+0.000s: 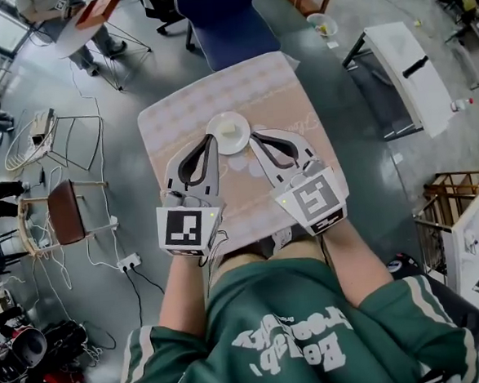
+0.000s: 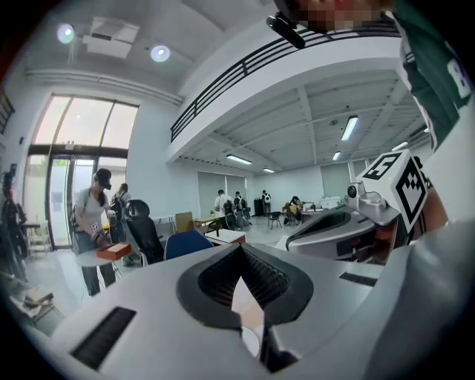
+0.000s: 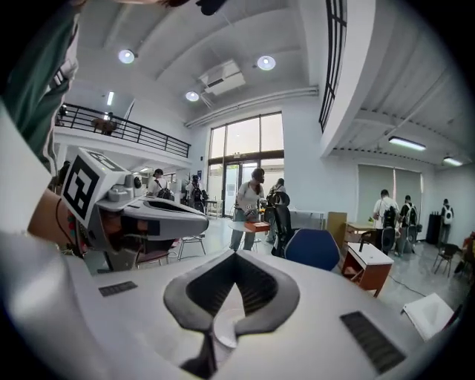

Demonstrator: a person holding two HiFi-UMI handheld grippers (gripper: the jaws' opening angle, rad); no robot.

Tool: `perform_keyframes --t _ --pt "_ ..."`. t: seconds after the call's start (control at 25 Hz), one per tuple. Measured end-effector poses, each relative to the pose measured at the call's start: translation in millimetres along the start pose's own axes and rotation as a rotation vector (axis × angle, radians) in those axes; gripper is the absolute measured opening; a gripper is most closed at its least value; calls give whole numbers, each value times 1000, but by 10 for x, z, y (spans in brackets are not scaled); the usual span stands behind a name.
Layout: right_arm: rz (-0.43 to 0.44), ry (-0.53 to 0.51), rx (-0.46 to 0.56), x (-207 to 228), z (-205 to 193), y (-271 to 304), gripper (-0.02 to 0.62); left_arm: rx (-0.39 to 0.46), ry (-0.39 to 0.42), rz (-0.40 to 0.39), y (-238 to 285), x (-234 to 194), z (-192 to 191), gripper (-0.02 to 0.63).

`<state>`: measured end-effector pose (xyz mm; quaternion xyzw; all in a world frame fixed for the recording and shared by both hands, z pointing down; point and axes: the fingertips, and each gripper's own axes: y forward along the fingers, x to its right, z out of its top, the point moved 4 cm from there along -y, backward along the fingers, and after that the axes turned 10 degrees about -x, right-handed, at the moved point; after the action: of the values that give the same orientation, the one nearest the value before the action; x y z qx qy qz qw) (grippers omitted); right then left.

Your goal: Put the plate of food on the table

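Only writing here is the white print on the green shirt (image 1: pixel 298 330), upside down and too warped to read. The plate (image 1: pixel 230 149) is round, so no long axis. It lies flat over the table's (image 1: pixel 178 125) far middle with a pale food chunk (image 1: pixel 229 130) on it. The left gripper (image 1: pixel 212 139) and right gripper (image 1: pixel 252 136) each pinch its rim from opposite sides.

The table (image 1: pixel 170 134) is covered with a pale, patterned cloth of matt look. The plate (image 1: pixel 235 147) is seen as smooth, glossy and white; ceramic or plastic cannot be told. The shells of the left gripper (image 1: pixel 212 139) and the right gripper (image 1: pixel 253 136) are formed of smooth, matt grey plastic, and ribbed black pads (image 2: pixel 260 276) are set inside them. The sweatshirt (image 1: pixel 298 322) is made of soft green cloth with white print. The floor (image 1: pixel 151 209) is finished in smooth grey with a dull sheen.
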<state>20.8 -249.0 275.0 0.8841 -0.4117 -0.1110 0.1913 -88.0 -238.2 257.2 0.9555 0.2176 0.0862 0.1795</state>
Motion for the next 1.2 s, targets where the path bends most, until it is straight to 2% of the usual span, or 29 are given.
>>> perform_keyframes --t 0.12,0.2,0.56,0.72,1.12,1.2 --pt "36 -12 39 -78 176 -197 14 18 91 20 -174 116 215 8" --pt "62 -20 51 -136 223 -335 14 22 115 35 -284 213 281 8" --pt "137 -64 84 -332 236 -807 14 45 97 94 -659 591 330 8" --pt "124 -130 115 -405 283 -936 14 59 116 108 -738 704 387 8" --pt "123 -159 131 -446 344 -1195 14 89 139 113 -846 895 523 8" --pt "121 -158 137 -447 344 -1222 14 90 174 116 -850 939 553 8"
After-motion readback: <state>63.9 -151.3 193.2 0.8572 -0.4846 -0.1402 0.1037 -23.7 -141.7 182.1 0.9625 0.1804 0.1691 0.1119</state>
